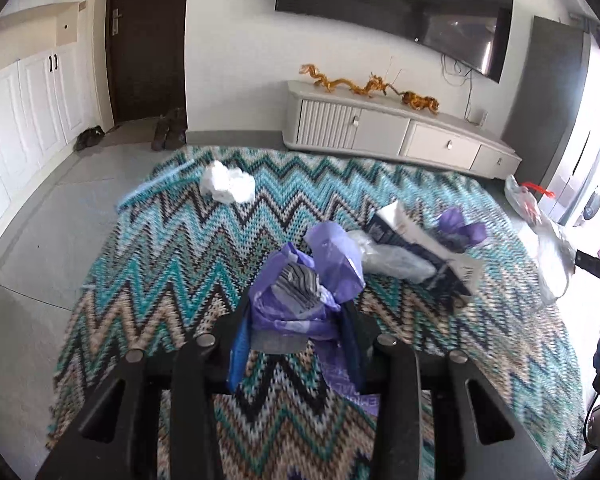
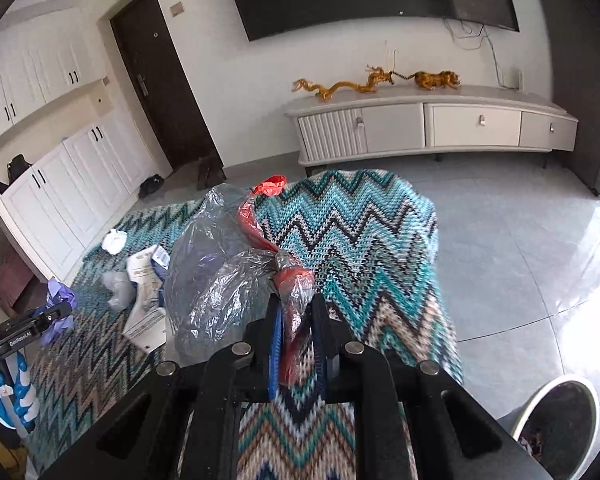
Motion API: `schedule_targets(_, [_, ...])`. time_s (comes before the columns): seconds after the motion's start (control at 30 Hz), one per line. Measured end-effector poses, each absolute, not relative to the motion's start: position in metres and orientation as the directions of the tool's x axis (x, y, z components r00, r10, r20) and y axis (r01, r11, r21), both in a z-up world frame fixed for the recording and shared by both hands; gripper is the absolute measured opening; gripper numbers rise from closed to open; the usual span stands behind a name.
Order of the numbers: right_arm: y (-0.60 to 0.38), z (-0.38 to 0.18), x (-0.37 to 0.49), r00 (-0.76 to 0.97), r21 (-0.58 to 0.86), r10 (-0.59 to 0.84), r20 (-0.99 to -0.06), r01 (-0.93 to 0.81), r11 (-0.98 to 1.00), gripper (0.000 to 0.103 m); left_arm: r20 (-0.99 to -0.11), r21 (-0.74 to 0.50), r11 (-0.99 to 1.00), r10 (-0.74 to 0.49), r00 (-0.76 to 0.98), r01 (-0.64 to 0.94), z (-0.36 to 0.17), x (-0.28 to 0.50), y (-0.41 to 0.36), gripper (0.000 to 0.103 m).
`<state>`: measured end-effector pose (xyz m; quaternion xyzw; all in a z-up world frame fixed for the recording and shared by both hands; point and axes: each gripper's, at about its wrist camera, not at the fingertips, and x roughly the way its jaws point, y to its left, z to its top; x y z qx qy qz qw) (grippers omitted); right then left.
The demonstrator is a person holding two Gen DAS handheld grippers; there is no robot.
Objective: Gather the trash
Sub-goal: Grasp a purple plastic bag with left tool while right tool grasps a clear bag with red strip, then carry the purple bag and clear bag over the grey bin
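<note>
My left gripper (image 1: 298,320) is shut on a crumpled purple plastic bag (image 1: 332,256) with striped material inside, lifted just above the zigzag cloth (image 1: 160,260). My right gripper (image 2: 298,308) is shut on the red-trimmed neck of a clear plastic bag (image 2: 212,272), which hangs to its left. On the cloth lie a white paper wad (image 1: 228,186), a white and dark carton (image 1: 420,240), clear film (image 1: 392,260) and another purple scrap (image 1: 460,228). The left gripper (image 2: 56,312) and its purple bag (image 2: 60,292) also show at the right wrist view's left edge.
A low grey TV cabinet (image 1: 380,128) with gold figurines stands behind the cloth, under a wall TV. White cupboards (image 1: 28,120) and a dark door are at the left. A round white-rimmed bin (image 2: 556,412) sits on the tiled floor (image 2: 520,260) at the right.
</note>
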<state>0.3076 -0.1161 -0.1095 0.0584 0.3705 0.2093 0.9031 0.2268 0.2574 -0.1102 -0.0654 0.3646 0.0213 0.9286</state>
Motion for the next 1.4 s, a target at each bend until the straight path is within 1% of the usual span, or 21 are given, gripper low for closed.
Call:
schedule_targets(0.3, [-0.149, -0.058, 0.231, 0.711, 0.256, 0.414, -0.568, -0.325, 0.910, 0.013, -0.603, -0.101, 0.992, -0.006, 0.798, -0.069, -0.055, 0.171, 0.253, 0.037])
schedule_targets(0.47, [-0.178, -0.039, 0.189, 0.754, 0.263, 0.393, -0.526, -0.296, 0.918, 0.013, -0.570, -0.106, 0.994, -0.034, 0.821, -0.032, -0.034, 0.146, 0.239, 0.037])
schedule_targets(0.67, [-0.224, -0.026, 0.147, 0.804, 0.264, 0.343, -0.485, -0.239, 0.934, 0.013, -0.543, -0.091, 0.993, -0.110, 0.832, 0.072, -0.014, 0.128, 0.194, 0.037])
schedule_targets(0.83, [-0.263, -0.025, 0.120, 0.839, 0.260, 0.284, -0.465, -0.178, 0.949, 0.013, -0.548, -0.060, 0.982, -0.180, 0.817, 0.176, -0.005, 0.128, 0.136, 0.037])
schedule_targets(1.07, [-0.332, -0.051, 0.105, 0.858, 0.304, 0.202, -0.472, -0.057, 0.951, 0.013, -0.600, -0.019, 0.941, -0.282, 0.749, 0.338, -0.008, 0.152, 0.034, 0.036])
schedule_targets(1.3, [-0.403, -0.110, 0.100, 0.833, 0.360, 0.121, -0.539, 0.098, 0.928, 0.013, -0.671, -0.002, 0.841, -0.403, 0.623, 0.542, -0.033, 0.187, -0.104, 0.037])
schedule_targets(1.4, [-0.428, -0.138, 0.105, 0.809, 0.376, 0.092, -0.581, 0.167, 0.911, 0.013, -0.701, -0.028, 0.791, -0.451, 0.552, 0.611, -0.050, 0.204, -0.161, 0.037])
